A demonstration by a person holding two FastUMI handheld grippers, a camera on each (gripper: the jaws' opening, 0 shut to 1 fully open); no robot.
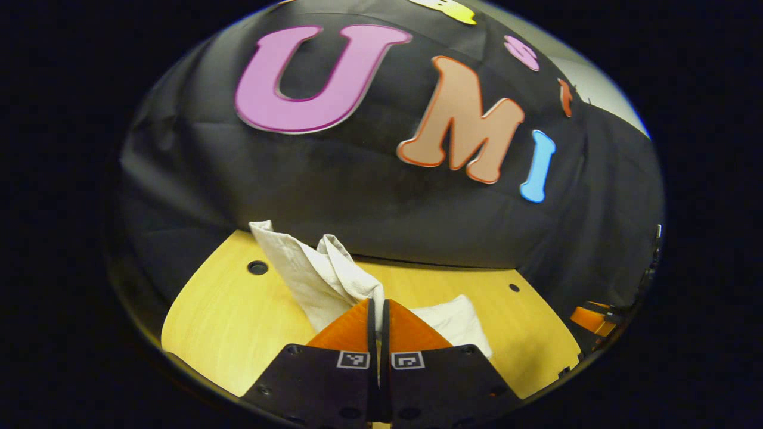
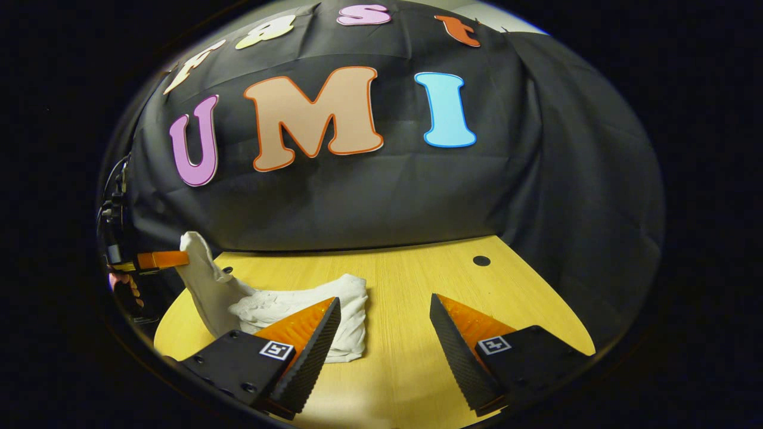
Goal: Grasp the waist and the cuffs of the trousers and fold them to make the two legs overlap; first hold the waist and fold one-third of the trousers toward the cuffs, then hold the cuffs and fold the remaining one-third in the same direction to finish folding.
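The white trousers lie bunched on the yellow wooden table. In the left gripper view my left gripper is shut on a raised fold of the trousers, which rises from between its fingers. In the right gripper view that same left gripper shows at the far left, lifting one end of the cloth off the table. My right gripper stands open low over the table, its left finger just in front of the cloth pile, with nothing between the fingers.
The black cloth wall closes off the back of the table. Small dark holes dot the tabletop. A hand holds the left gripper at the left edge. Bare wood lies to the right of the trousers.
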